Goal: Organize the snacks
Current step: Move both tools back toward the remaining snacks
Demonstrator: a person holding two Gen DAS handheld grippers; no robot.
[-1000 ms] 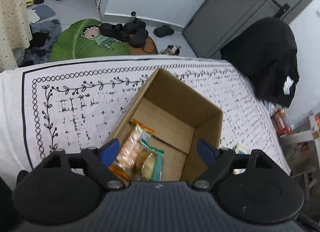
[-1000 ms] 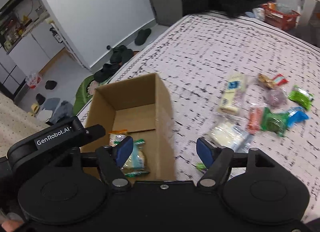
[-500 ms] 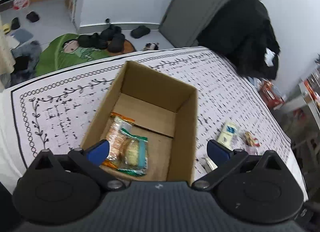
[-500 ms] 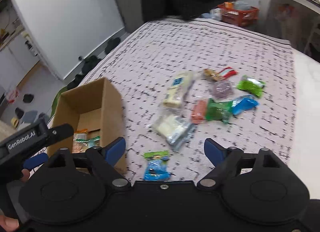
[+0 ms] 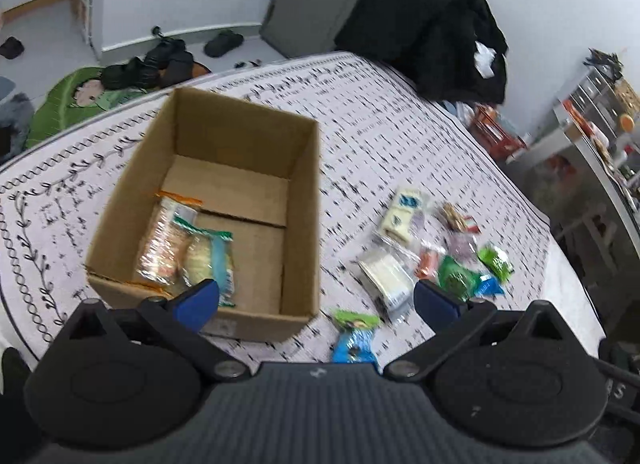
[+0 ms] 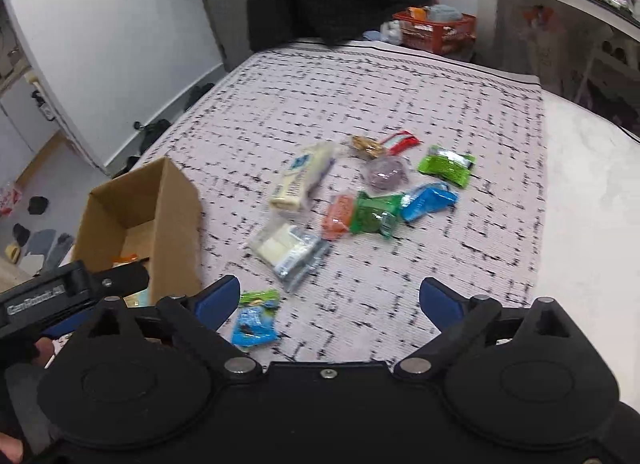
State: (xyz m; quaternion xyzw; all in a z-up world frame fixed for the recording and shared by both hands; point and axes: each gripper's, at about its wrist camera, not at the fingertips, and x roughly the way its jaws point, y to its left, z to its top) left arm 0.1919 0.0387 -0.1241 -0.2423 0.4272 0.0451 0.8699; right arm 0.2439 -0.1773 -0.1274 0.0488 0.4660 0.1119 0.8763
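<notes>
Just beyond right gripper (image 6: 330, 302): blue snack (image 6: 254, 326).

A bed (image 6: 420, 103) under a white, black-patterned cover carries an open cardboard box (image 5: 308, 199) at one side and, beside it, a loose scatter of snack packets (image 6: 376, 215), with one blue-green packet (image 6: 254, 320) lying apart, nearest the box.

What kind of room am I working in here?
Most likely a lived-in home, perhaps a bedroom or studio. The snacks lie on a patterned cloth that looks like a bed or table cover, slippers sit on the floor by a cartoon mat, and a black coat hangs nearby.
</notes>
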